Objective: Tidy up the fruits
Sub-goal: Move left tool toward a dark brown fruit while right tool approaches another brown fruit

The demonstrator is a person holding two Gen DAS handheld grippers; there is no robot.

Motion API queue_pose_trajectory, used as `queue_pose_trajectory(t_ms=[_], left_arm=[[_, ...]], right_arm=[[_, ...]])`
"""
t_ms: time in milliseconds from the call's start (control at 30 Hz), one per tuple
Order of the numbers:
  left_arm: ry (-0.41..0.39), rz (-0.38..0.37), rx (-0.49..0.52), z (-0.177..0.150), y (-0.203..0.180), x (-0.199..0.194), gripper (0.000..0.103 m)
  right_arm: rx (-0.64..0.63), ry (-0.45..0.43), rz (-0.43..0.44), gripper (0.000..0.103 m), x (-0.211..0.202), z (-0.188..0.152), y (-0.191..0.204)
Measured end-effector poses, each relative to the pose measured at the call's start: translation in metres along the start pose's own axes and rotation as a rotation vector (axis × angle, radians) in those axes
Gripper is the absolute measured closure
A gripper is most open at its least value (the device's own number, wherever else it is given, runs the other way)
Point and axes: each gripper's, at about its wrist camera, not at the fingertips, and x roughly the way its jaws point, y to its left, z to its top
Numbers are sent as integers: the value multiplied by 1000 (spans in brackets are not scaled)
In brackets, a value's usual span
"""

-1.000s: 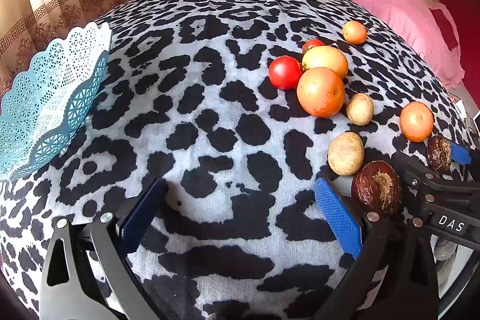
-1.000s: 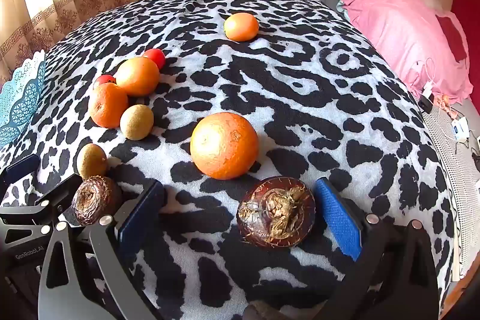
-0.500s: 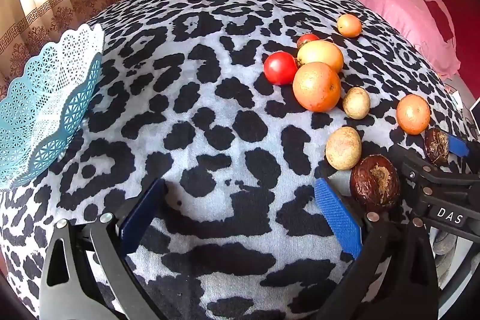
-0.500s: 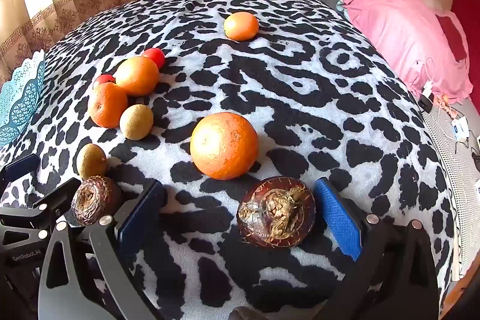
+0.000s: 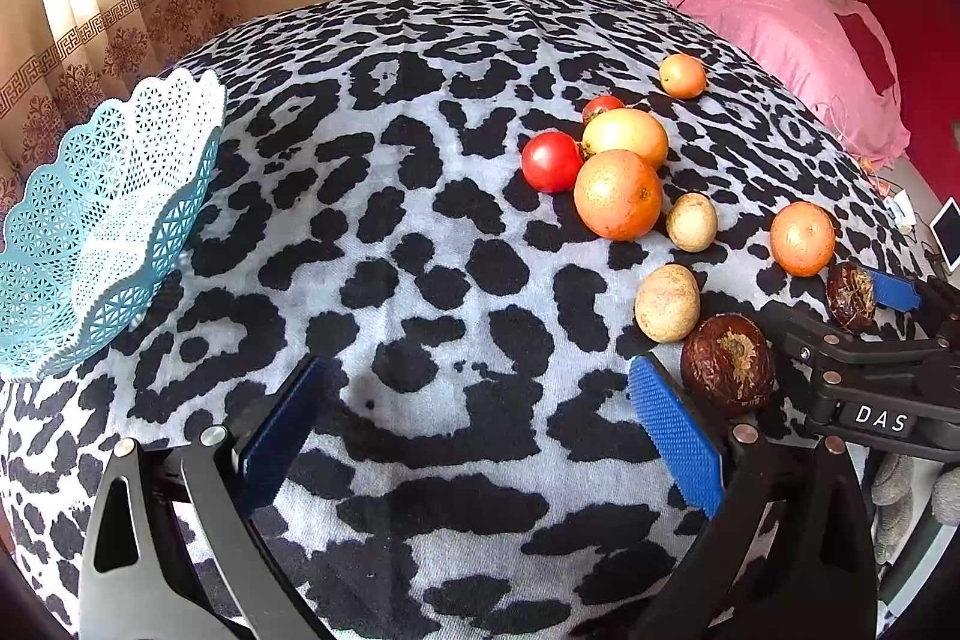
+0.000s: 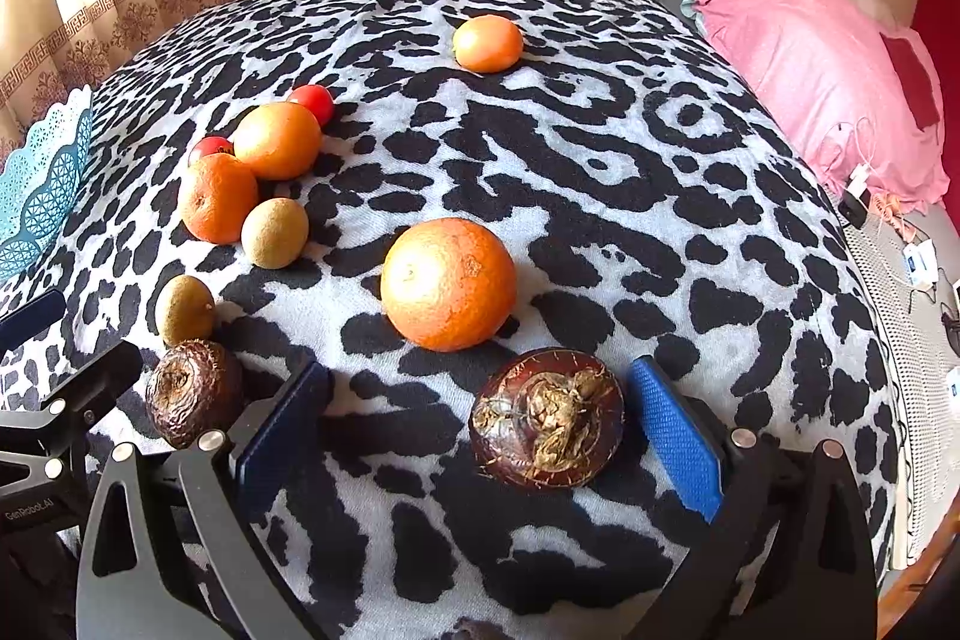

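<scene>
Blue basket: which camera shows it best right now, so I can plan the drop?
The left wrist view. There the blue basket shows most of its lattice wall, scalloped rim and some of its inside, at the left edge of the leopard-print cover. The right wrist view catches only a cropped sliver of its rim at the far left.

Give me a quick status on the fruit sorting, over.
Left tongs open, empty. Right tongs open around dark brown round fruit, not gripping. Light blue lattice plastic basket far left. Big orange just ahead.
</scene>
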Motion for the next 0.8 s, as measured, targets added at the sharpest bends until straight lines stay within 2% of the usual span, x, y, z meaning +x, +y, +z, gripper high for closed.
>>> queue_pose_trajectory(t_ms=[433, 567, 800], left_arm=[[-32, -3, 8, 3, -8, -19, 2], [-37, 4, 11, 2, -10, -22, 2], [-48, 2, 3, 3, -13, -27, 2]], right_arm=[[-31, 35, 31, 5, -1, 3, -2], [-14, -16, -7, 5, -14, -1, -4], [-7, -124, -20, 5, -47, -3, -13]])
